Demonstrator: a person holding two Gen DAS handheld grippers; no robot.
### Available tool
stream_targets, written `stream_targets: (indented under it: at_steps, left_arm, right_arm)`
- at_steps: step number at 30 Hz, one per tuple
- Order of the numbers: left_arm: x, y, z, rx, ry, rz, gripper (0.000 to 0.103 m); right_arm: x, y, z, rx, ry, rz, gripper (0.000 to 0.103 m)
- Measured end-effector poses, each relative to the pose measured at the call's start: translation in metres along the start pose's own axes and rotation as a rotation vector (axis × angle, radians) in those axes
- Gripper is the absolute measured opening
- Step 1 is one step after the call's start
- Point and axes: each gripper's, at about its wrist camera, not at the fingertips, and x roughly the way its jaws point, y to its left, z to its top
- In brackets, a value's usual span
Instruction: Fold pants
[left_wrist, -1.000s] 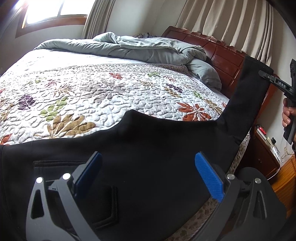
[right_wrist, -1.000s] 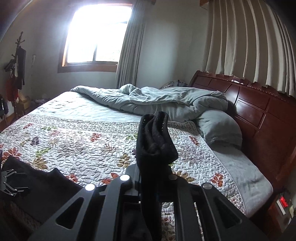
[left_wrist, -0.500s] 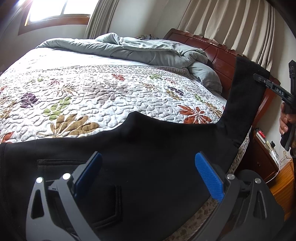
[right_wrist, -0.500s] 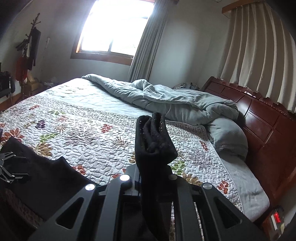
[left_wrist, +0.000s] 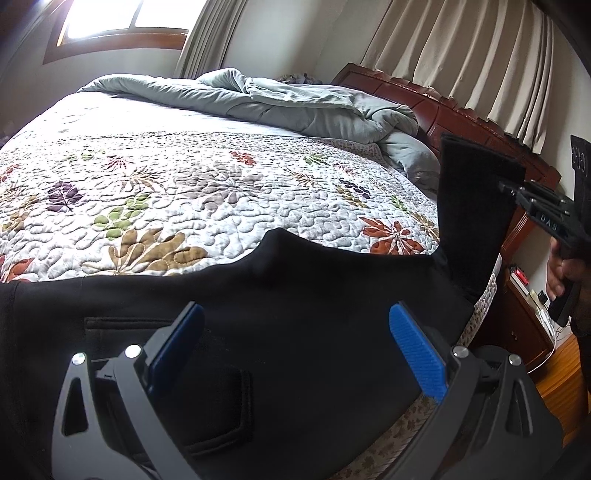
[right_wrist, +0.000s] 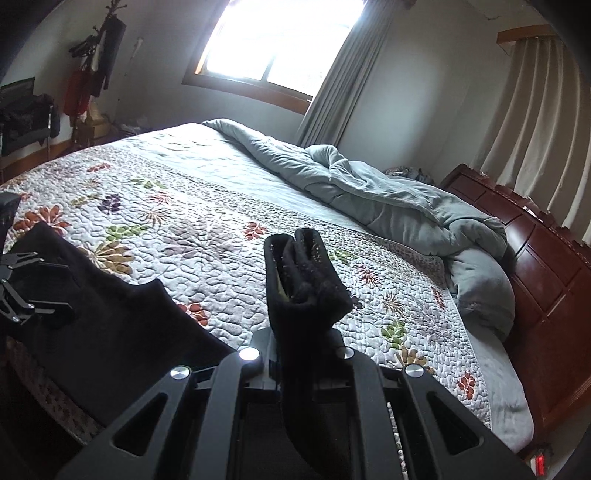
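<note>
One pair of black fabric pants lies on one floral quilted bed. Right gripper fingers clench its hem; left gripper fingers spread, released.

pants on quilt, duvet behind

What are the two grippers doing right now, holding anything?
Left gripper: open, fingers apart over the black pants, gripping nothing.
Right gripper: closed on the pants' leg end, lifted off the bed.
</note>
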Motion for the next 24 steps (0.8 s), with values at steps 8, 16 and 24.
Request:
stream_targets:
  at_steps: [8, 16, 24]
  left_arm:
    - [-0.003, 0.004, 0.000, -0.013, -0.002, 0.000, 0.100]
    - [-0.007, 0.007, 0.000, -0.024, -0.010, -0.003, 0.100]
    - [-0.011, 0.012, 0.000, -0.033, -0.013, -0.007, 0.100]
  right_arm:
    - [0.015, 0.041, -0.005, -0.131, 0.038, -0.012, 0.010]
    - [0.032, 0.110, -0.035, -0.407, 0.072, -0.049, 0.010]
    - [0.051, 0.158, -0.067, -0.621, 0.083, -0.094, 0.010]
